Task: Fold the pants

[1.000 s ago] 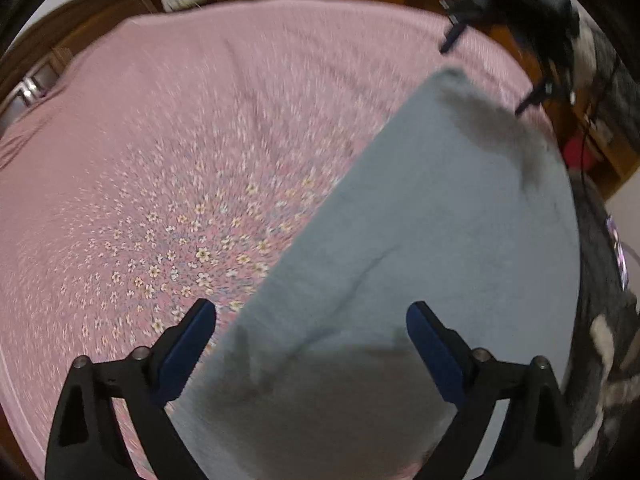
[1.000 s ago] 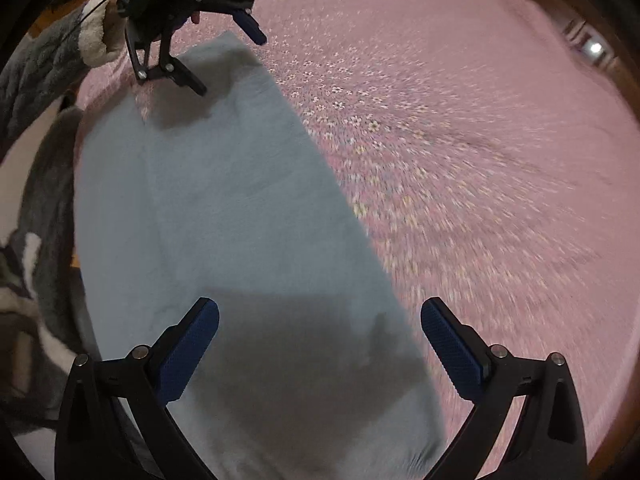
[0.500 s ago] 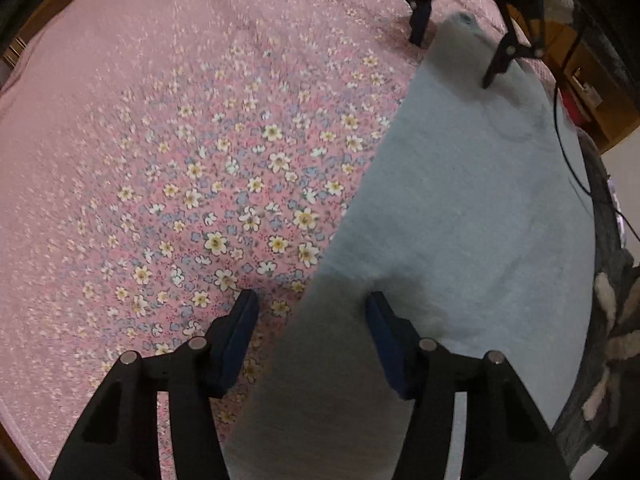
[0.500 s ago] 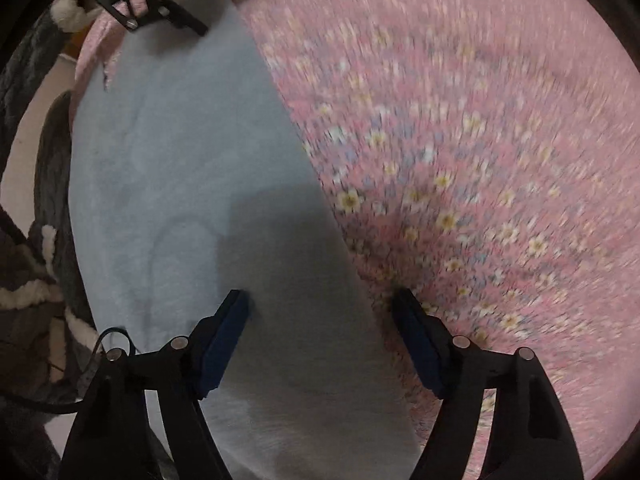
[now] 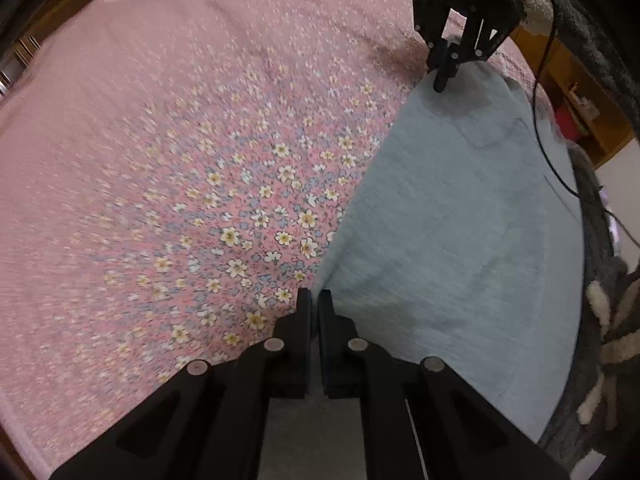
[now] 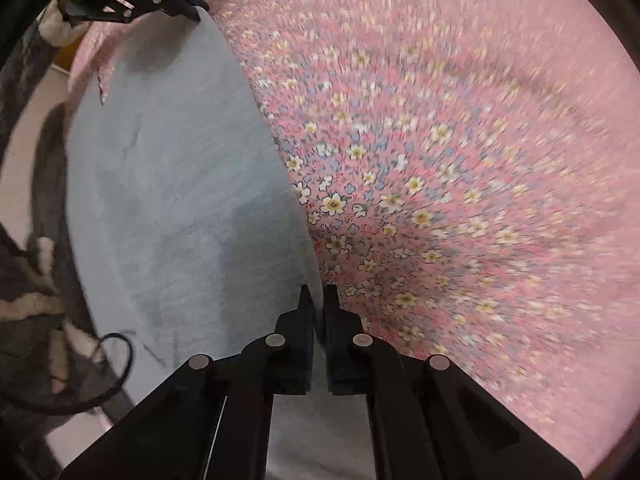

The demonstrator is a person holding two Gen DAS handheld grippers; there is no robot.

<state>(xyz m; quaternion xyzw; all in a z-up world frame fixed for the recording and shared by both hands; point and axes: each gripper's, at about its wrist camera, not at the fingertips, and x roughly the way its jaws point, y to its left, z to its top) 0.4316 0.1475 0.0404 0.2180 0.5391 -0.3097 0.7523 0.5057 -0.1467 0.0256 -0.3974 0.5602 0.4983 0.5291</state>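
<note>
- Left gripper (image 5: 314,294), bottom centre of its own view: the jaws, wide apart a second ago, are now pinched together on the long edge of the pants (image 5: 460,220), with a sliver of grey cloth between the pads.
- Right gripper (image 6: 319,292), bottom centre of its own view: the same change. The jaws have closed from wide to nearly touching, and the edge of the pants (image 6: 172,184) runs up between them.
- Pants: pale grey-blue, lying flat on the bedspread (image 5: 160,160). They fill the right half of the left view and the left half of the right view. Both grips sit on the edge that borders the open flowered area.
- Farther off, upper right of the left view: the right gripper (image 5: 442,80) shows again with its tip down on the far end of that same edge. Upper left of the right view: the left gripper (image 6: 196,6) sits at the opposite end.
- Person: a fuzzy dark sleeve (image 5: 592,20) at the upper right edge of the left view.
- Judgement: with both ends of one edge now gripped, the pants appear ready to be lifted and carried over for a fold. No fold from this grip is visible yet.
- Risk, as judged: the bite on the cloth is thin and could slip on lifting.
</note>
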